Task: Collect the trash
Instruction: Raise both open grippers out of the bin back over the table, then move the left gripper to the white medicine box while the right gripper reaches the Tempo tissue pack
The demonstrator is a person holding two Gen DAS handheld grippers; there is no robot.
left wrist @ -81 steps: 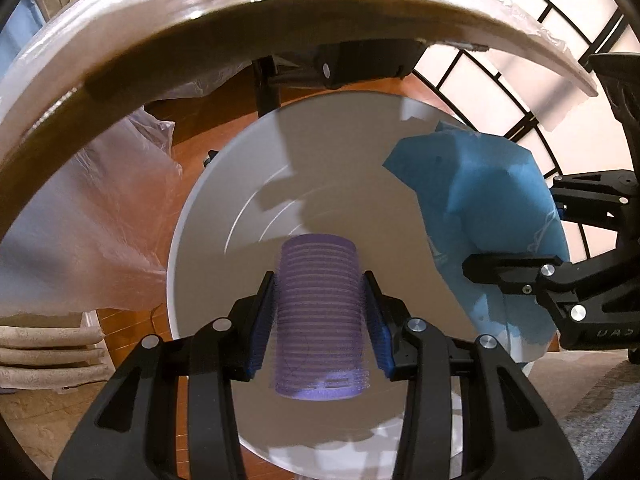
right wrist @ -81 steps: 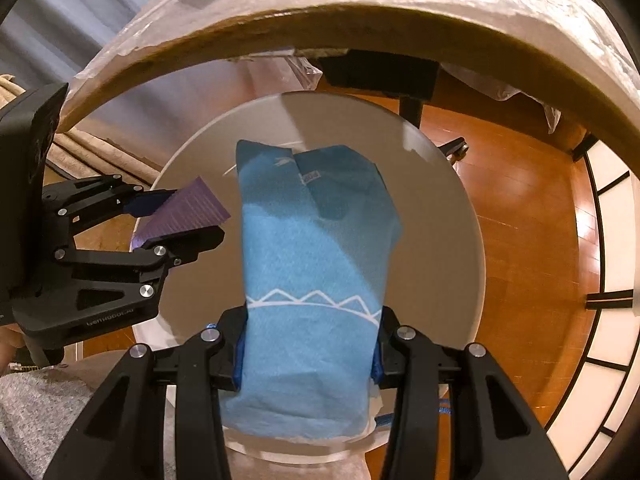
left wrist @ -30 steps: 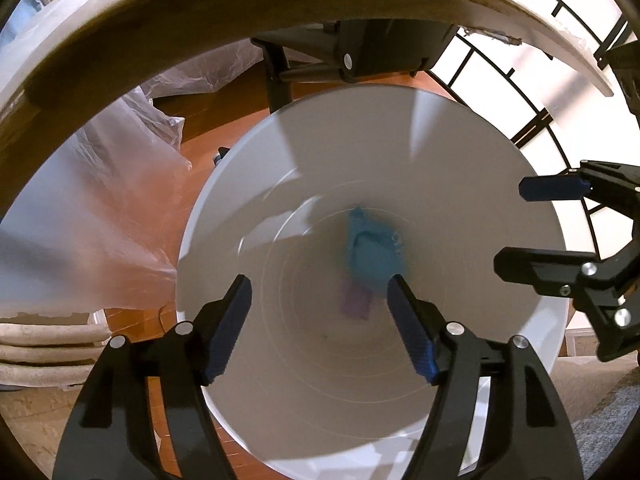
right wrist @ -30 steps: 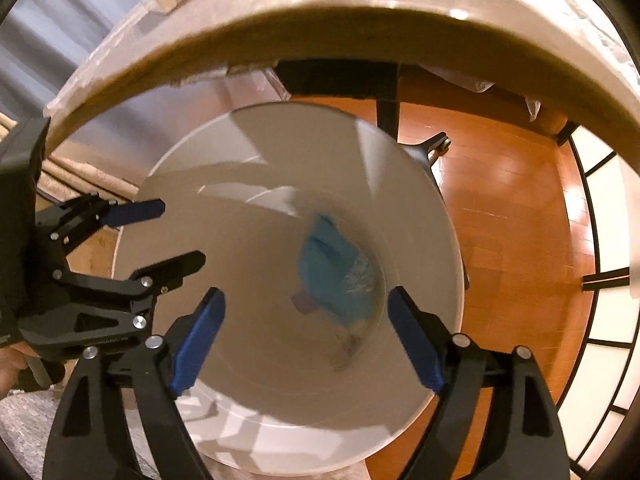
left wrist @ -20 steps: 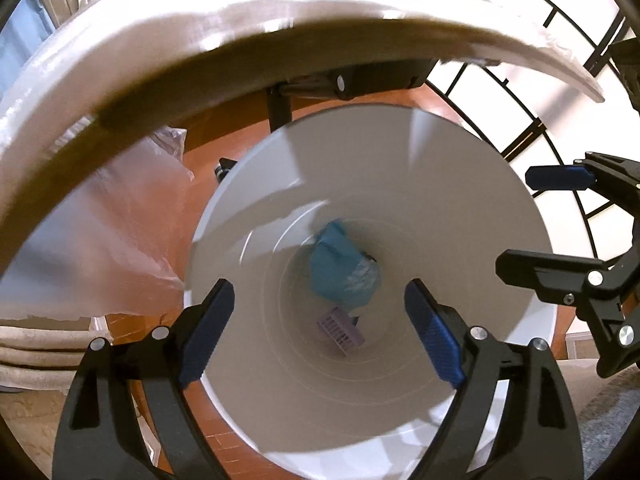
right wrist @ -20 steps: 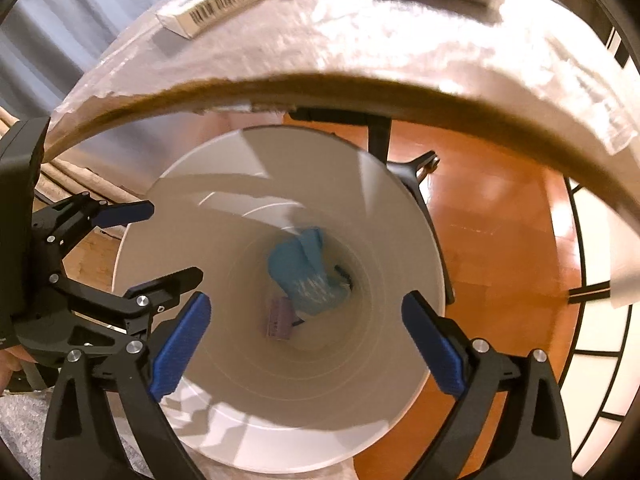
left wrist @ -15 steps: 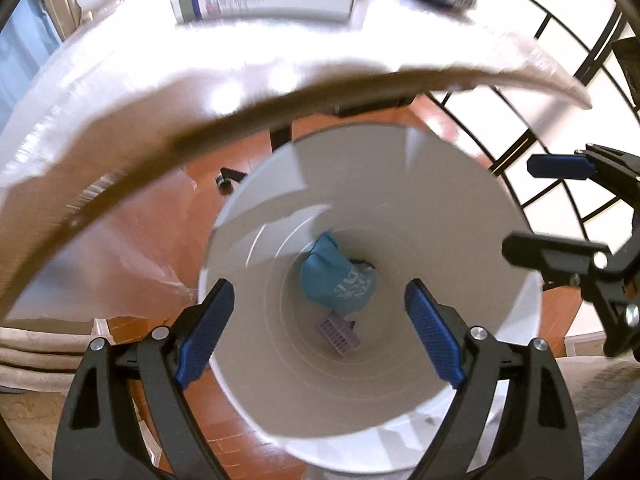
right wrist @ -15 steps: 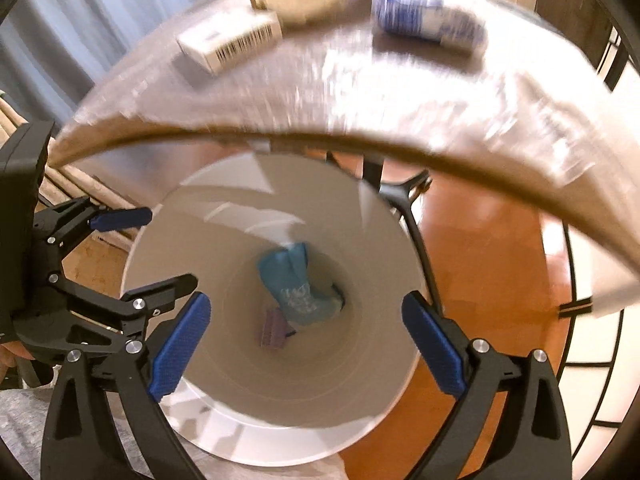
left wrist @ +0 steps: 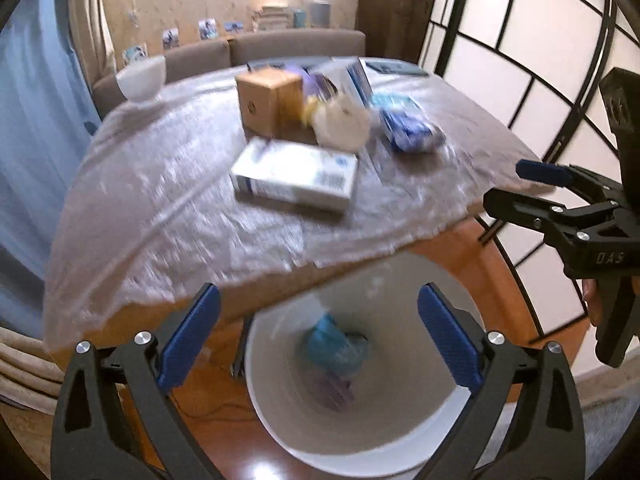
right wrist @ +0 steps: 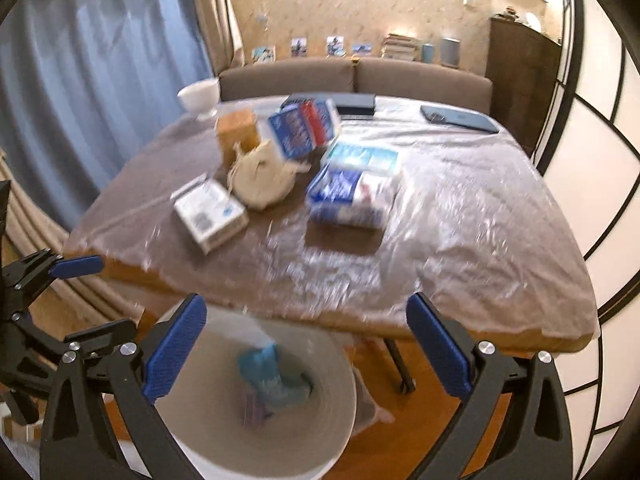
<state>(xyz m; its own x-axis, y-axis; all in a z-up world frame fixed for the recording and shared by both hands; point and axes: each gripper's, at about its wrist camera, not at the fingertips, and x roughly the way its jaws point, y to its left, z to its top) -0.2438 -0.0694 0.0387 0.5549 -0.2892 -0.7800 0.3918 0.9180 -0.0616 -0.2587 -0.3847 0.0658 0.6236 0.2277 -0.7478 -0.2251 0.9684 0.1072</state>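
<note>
Plastic-covered surface (left wrist: 168, 184) ahead: both the left gripper (left wrist: 318, 342) and right gripper (right wrist: 306, 344), just opened wide, are empty; go for the near-edge white box (left wrist: 294, 176), probably trash.

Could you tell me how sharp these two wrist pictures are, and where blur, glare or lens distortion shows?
Left wrist view: motion blur smears the white box and plastic table cover; the left gripper stays crisp. Right wrist view: similar smear on the cream bag and bin; glare streaks the cover; the right gripper is sharp. Both: fisheye bends the screen frames, dark corners.
</note>
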